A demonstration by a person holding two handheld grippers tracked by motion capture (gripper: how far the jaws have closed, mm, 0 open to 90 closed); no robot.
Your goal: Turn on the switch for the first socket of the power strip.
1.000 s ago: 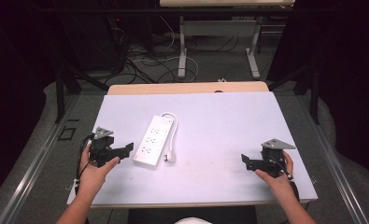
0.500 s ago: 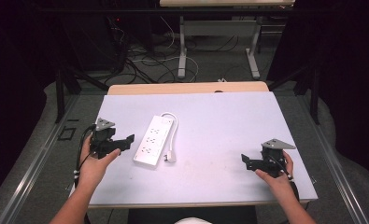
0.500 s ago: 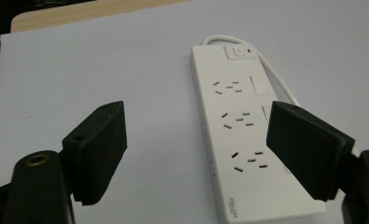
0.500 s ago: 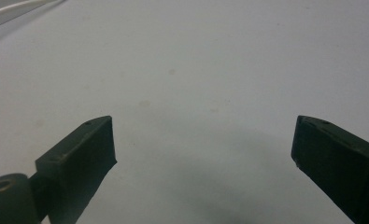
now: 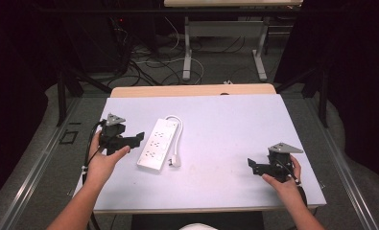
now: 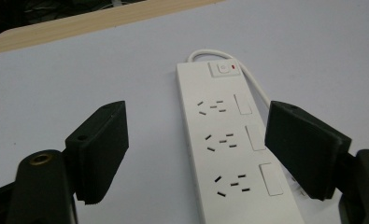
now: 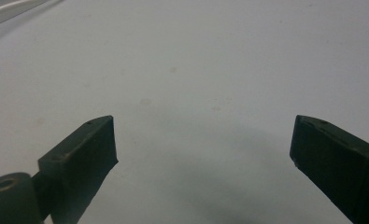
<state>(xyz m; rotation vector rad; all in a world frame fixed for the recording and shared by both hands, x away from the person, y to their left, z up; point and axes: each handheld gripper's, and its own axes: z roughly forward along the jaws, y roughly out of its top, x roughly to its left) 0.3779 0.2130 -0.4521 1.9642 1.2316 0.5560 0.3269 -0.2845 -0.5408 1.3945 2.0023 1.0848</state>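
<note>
Left tongs agape beside power strip

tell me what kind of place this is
Probably a lab or recording workspace: a plain pale table holding one white power strip, dark curtains around it, and loose cables on the floor beneath another desk.

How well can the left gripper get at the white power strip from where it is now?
Probably yes. The left gripper is just beside the power strip, its jaws wide open and already aimed along it, as the left gripper view shows. Nothing lies between them on the table.
</note>
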